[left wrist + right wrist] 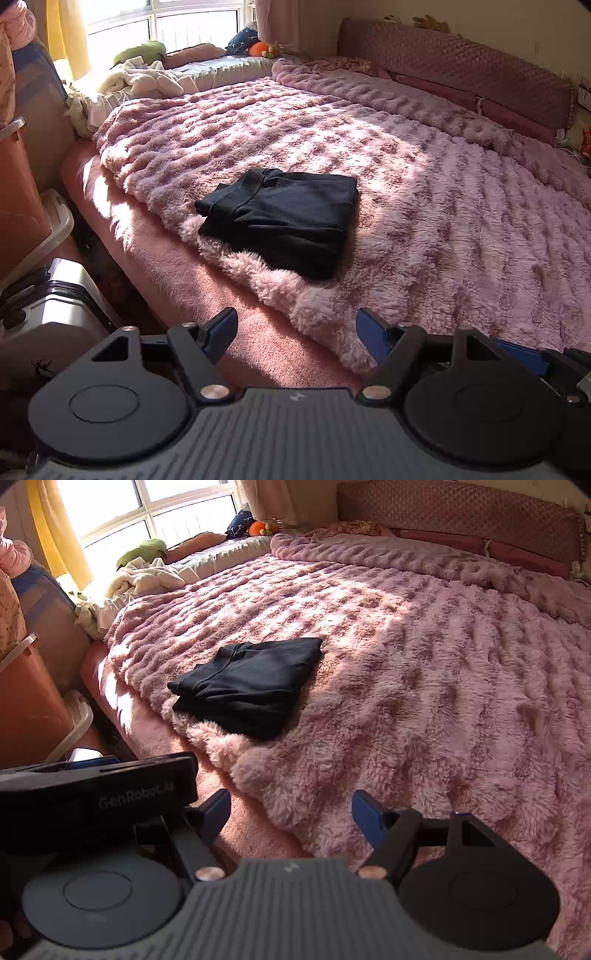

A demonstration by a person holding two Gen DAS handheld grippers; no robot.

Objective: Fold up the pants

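Both the left claw (296, 328) and the right claw (290, 809) hang wide open near me, holding nothing, and toward eleven o'clock the black pants (284, 218) lie folded on the fluffy pink blanket (424, 206).

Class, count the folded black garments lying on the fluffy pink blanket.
1: the folded black pants lie near the fluffy pink blanket's front-left edge, ahead of both open grippers. None appears hidden.
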